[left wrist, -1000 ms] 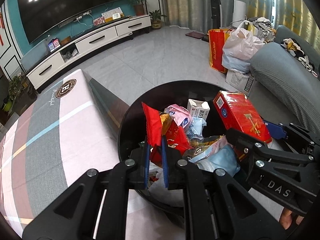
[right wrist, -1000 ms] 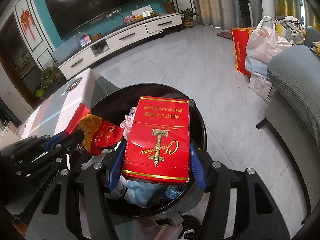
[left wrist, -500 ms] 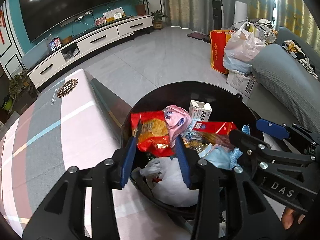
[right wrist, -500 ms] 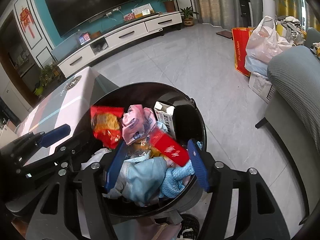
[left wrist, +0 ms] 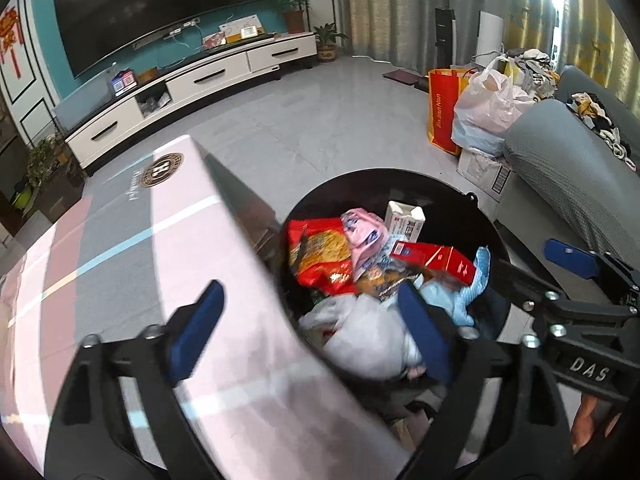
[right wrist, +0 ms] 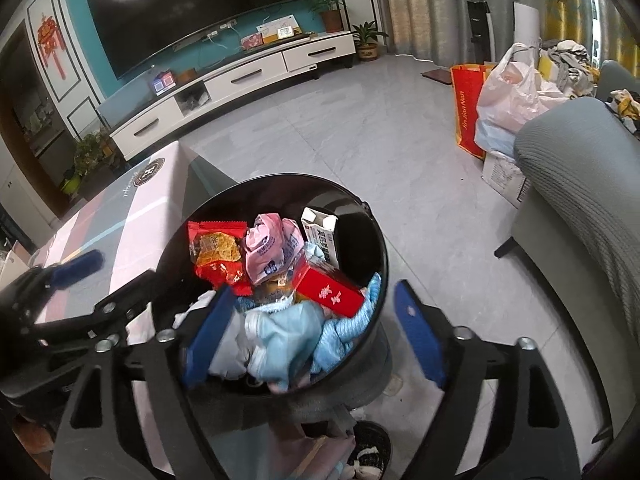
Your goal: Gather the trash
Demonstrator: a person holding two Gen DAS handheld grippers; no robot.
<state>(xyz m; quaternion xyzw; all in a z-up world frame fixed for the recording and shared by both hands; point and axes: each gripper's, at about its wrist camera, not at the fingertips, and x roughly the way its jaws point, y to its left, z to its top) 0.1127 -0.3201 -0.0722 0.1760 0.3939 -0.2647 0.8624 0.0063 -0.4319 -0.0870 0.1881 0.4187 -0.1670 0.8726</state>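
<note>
I've got both tongs over the black bin (right wrist: 372, 224), jaws opening, nothing between them: left gripper (left wrist: 312, 332) and right gripper (right wrist: 316, 332) released. Red snack bag (right wrist: 218, 256) lies far-left in the bin, red box (right wrist: 332, 292) near-right, on other trash.

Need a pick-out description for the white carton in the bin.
Find the round black trash bin beside the pink-and-grey striped table. At the bin's far side, a small white cardboard carton stands upright with its top flap open; it is the only white box, behind the flat red box.
</note>
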